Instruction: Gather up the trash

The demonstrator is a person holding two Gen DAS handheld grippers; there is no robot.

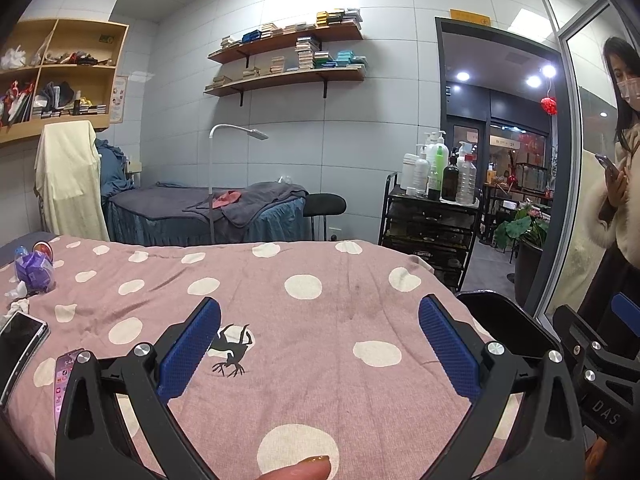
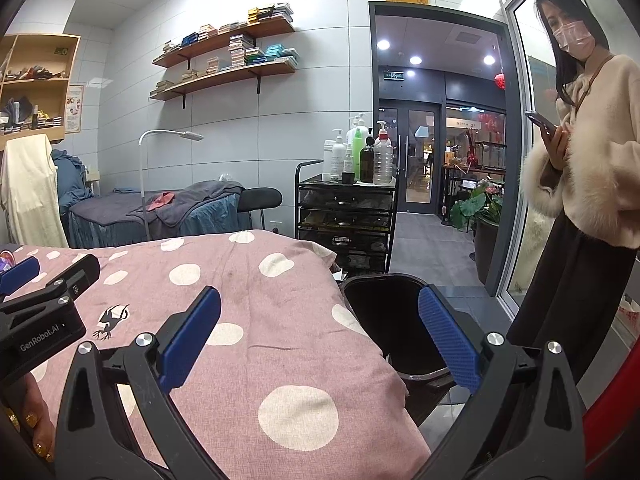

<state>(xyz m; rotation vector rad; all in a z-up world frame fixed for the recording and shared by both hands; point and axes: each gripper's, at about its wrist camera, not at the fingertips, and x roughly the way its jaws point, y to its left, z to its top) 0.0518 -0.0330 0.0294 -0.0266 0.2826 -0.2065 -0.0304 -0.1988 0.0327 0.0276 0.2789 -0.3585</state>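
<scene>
Both grippers empty, jaws spread wide: left gripper (image 1: 320,344) and right gripper (image 2: 320,336) hover over the polka-dot quilt (image 1: 320,288). Trash, a purple wrapper (image 1: 34,272) and what look like crumpled tissues (image 1: 18,292), sits at the quilt's far-left edge. Black bin (image 2: 384,320) stands against the quilt's right corner, handy for drops.

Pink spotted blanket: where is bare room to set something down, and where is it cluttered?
The blanket lies bare from the deer print across to the black bin at its right edge. Its far-left corner is crowded: purple wrapper, crumpled tissues, two phones.
</scene>
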